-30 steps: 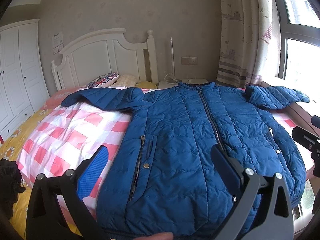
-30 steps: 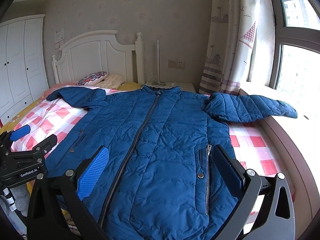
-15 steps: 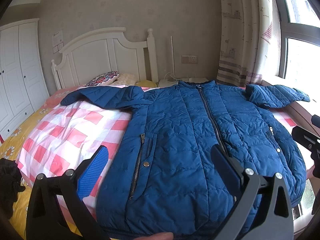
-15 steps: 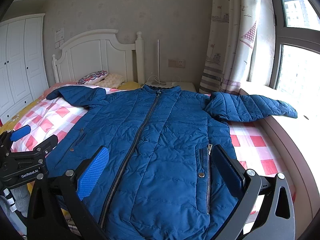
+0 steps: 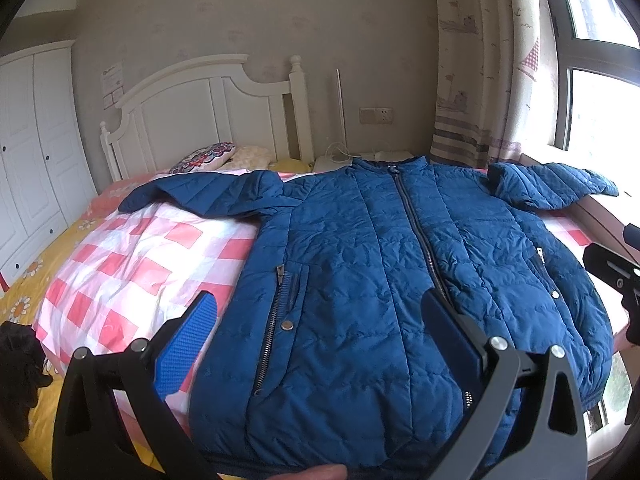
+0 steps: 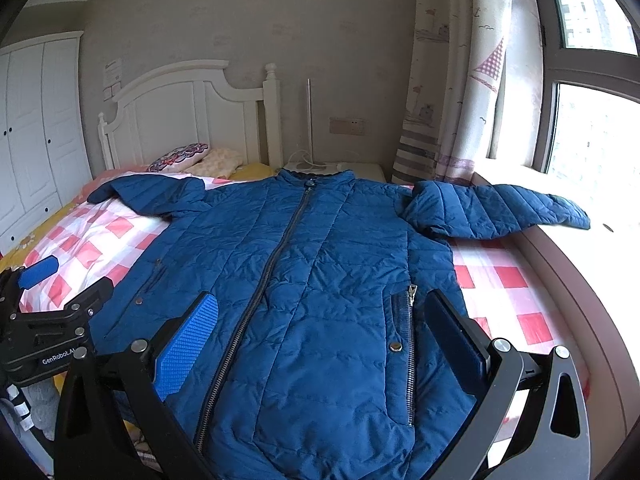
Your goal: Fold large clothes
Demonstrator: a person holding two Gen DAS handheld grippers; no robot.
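your left gripper (image 5: 316,320) hangs with fingers spread wide and nothing between them, above the hem end of the blue quilted jacket (image 5: 400,280). just ahead of its left pad: a zip pocket (image 5: 276,312) with a snap. ahead of its right finger the front zipper (image 5: 420,248) runs away toward the collar.

your right gripper (image 6: 322,320) is likewise spread wide and empty, over the jacket's other half; a zip pocket (image 6: 404,328) sits just inside its right finger. your left gripper shows at its left edge.

jacket lies flat, front up, zipped, on the pink-checked bedspread (image 5: 132,264). farther out, the left sleeve (image 5: 208,196) reaches across the spread; the right sleeve (image 6: 496,212) drapes onto the window ledge (image 6: 592,264).

beyond the collar: pillows (image 6: 192,158), white headboard (image 6: 180,120), curtain (image 6: 452,92) far right, wardrobe (image 5: 32,152) far left.
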